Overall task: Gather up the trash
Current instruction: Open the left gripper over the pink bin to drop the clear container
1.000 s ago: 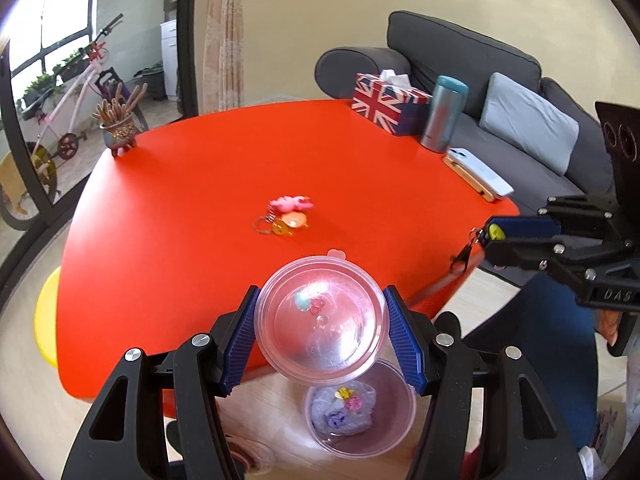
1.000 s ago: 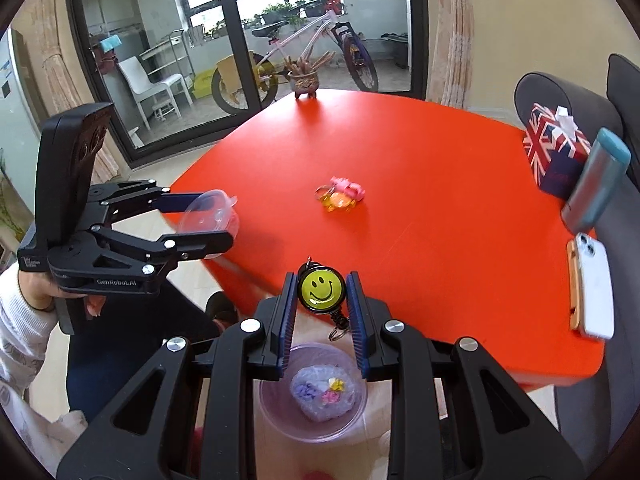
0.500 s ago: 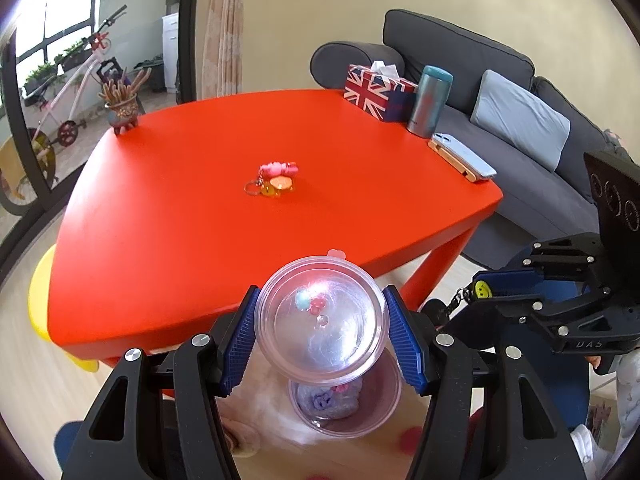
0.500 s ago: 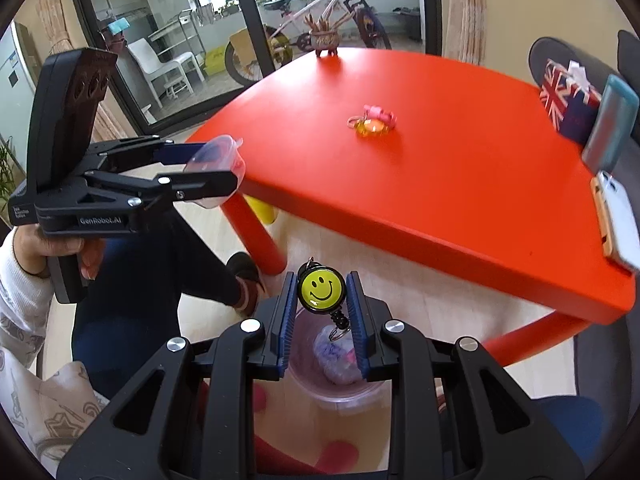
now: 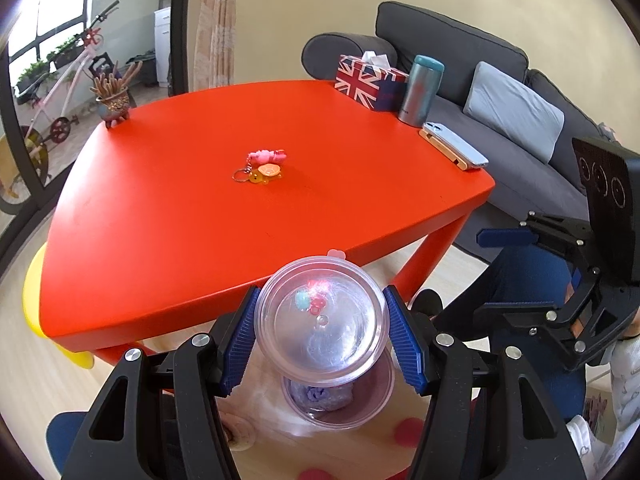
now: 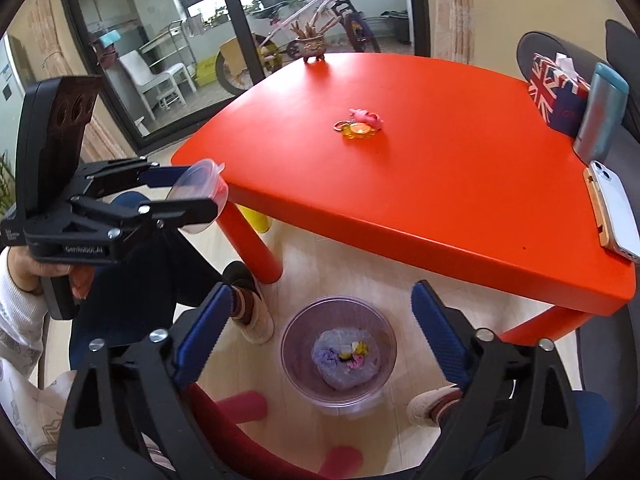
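Note:
My left gripper point(image 5: 322, 336) is shut on a round clear plastic lid point(image 5: 320, 320), held flat just off the red table's near edge. Under it on the floor stands a clear purple-tinted bin point(image 6: 289, 344) with a crumpled bag and small yellow and pink bits point(image 6: 346, 356) inside. Directly above that bin my right gripper point(image 6: 322, 296) hangs with its jaws opening wide and nothing between the blue pads point(image 6: 204, 332). The smiley badge it carried is gone from them. A pink and orange keychain point(image 5: 264, 166) lies mid-table. The left gripper point(image 6: 196, 196) and its lid point(image 6: 200, 194) show at the right view's left side.
The red table point(image 5: 200, 240) also carries a flag-print tissue box point(image 5: 370, 80), a teal tumbler point(image 5: 418, 90), a phone point(image 5: 454, 146) and a small plant pot point(image 5: 114, 100). A grey sofa point(image 5: 500, 92) stands behind. Shoes point(image 6: 250, 312), a yellow stool point(image 5: 34, 308) and red chair tubing point(image 6: 240, 404) surround the bin.
The right gripper's jaws have sprung apart and the smiley badge has left them. Both grippers sank from over the table edge toward the bin on the floor.

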`<action>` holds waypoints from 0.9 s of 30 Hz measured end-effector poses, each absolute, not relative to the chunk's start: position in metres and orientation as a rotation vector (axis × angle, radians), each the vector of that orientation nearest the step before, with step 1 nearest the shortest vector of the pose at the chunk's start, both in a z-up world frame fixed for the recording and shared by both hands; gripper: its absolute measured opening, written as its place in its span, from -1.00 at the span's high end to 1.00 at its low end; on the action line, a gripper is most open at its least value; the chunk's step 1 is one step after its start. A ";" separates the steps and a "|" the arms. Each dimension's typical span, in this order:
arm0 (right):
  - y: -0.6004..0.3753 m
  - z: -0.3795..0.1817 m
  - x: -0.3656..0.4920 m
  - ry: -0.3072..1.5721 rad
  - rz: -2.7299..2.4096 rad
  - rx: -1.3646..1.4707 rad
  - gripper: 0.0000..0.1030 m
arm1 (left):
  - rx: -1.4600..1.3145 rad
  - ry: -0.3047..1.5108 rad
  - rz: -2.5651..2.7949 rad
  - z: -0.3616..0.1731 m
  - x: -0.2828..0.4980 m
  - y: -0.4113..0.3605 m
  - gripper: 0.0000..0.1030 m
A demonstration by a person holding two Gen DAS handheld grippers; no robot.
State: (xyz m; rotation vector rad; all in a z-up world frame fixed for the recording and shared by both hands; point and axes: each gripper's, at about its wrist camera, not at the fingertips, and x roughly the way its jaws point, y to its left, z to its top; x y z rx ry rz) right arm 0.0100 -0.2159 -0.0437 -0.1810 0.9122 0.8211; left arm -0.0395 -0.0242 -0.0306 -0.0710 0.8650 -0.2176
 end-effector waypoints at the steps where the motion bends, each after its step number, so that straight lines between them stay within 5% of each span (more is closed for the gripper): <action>1: -0.216 -0.044 0.010 0.913 0.817 -0.181 -0.80 | -0.070 0.866 -0.219 -0.031 -0.040 -0.025 -0.16; 27: -0.248 -0.030 0.018 0.877 0.687 -0.111 -0.88 | -0.038 0.898 -0.316 -0.040 -0.041 -0.060 -0.16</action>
